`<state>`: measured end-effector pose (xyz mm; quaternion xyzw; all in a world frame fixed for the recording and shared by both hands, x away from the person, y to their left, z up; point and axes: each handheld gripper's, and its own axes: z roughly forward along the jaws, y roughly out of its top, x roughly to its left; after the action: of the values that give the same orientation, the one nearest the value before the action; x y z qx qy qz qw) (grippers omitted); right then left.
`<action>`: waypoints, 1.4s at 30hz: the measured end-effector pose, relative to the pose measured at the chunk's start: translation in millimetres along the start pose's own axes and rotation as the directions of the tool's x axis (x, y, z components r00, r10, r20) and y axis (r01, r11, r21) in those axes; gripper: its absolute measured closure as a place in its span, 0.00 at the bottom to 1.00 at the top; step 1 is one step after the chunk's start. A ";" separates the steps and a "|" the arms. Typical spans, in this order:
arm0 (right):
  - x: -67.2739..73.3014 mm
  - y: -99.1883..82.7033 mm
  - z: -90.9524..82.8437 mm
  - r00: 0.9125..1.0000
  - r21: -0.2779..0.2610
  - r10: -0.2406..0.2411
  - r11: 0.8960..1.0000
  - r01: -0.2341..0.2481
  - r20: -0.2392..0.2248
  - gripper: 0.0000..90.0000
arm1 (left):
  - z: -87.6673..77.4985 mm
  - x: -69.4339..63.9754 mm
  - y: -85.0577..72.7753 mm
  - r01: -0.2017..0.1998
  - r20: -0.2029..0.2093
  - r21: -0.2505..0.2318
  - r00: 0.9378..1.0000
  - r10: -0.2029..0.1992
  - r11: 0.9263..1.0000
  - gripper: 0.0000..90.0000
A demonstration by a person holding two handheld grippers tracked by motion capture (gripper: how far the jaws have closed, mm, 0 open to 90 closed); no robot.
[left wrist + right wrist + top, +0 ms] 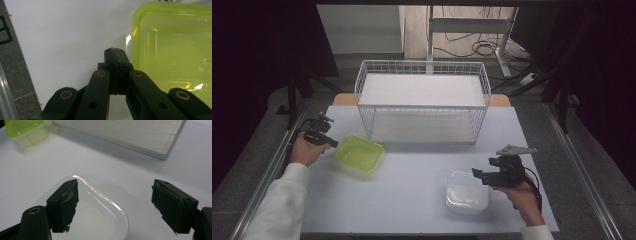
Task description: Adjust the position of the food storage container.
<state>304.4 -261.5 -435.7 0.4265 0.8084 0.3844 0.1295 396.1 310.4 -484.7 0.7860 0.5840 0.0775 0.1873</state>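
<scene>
A lime-green translucent container point(358, 153) lies open side up on the left of the white table. My left gripper point(333, 143) is at its left corner, jaws shut with nothing between them; in the left gripper view the shut jaw tips point(115, 51) sit just beside the green container's rim point(172, 45). A clear plastic container point(467, 191) rests near the front right. My right gripper point(478, 174) hovers at its right edge, open. In the right gripper view the right gripper point(115, 185) stands wide, its left jaw over the clear container point(100, 220).
A white wire basket point(422, 75) with a white board inside point(120, 132) stands at the back middle of the table point(412, 200). The green container point(22, 127) shows far off in the right gripper view. Metal rails run along both table sides.
</scene>
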 end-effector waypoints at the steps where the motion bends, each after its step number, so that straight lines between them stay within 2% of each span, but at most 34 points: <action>1: -0.1 0.0 0.2 1.000 0.002 0.000 1.000 0.000 0.000 0.24 | 0.2 -0.5 0.0 -0.001 0.000 0.002 1.000 0.001 1.000 1.00; 5: 1.2 0.5 0.6 1.000 0.003 -0.004 1.000 0.004 -0.003 0.24 | 1.8 -4.4 -1.8 0.000 0.026 0.005 1.000 0.000 1.000 1.00; 12: 3.8 2.1 0.1 1.000 -0.002 -0.008 1.000 0.008 -0.006 0.24 | 3.9 -24.9 -4.4 -0.048 0.063 -0.002 0.997 0.048 0.999 1.00; 16: 4.5 2.7 -0.9 1.000 -0.005 -0.011 1.000 0.011 -0.009 0.24 | 6.3 -34.1 -6.7 -0.056 0.103 -0.004 0.993 0.057 0.998 1.00; 21: 4.5 3.0 -1.0 1.000 -0.004 -0.012 1.000 0.012 -0.008 0.24 | 8.0 -47.5 -7.7 -0.074 0.125 0.002 0.989 0.073 0.997 1.00; 25: 4.9 3.2 -1.2 1.000 -0.004 -0.013 1.000 0.013 -0.009 0.24 | 5.6 -65.1 -10.9 -0.107 0.151 -0.004 0.983 0.107 0.994 1.00; 27: 4.5 3.2 -1.6 1.000 -0.003 -0.013 1.000 0.013 -0.008 0.23 | 4.2 -73.8 -12.4 -0.126 0.172 -0.008 0.977 0.126 0.992 1.00; 31: 4.7 3.2 -1.8 1.000 -0.005 -0.014 1.000 0.014 -0.009 0.23 | 5.2 -88.1 -14.5 -0.160 0.188 -0.009 0.969 0.158 0.987 1.00; 36: 6.5 3.7 -1.3 1.000 -0.005 -0.018 1.000 0.018 -0.014 0.23 | 11.9 -100.1 -15.7 -0.168 0.215 0.001 0.963 0.164 0.986 1.00; 42: 5.3 3.6 -0.8 1.000 -0.004 -0.013 1.000 0.013 -0.013 0.23 | 14.8 -116.6 -12.9 -0.176 0.263 -0.007 0.949 0.172 0.984 1.00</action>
<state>302.9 -256.6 -431.9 0.4187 0.8112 0.3877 0.1276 354.1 200.2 -492.0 0.8393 0.4831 -0.0160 0.2489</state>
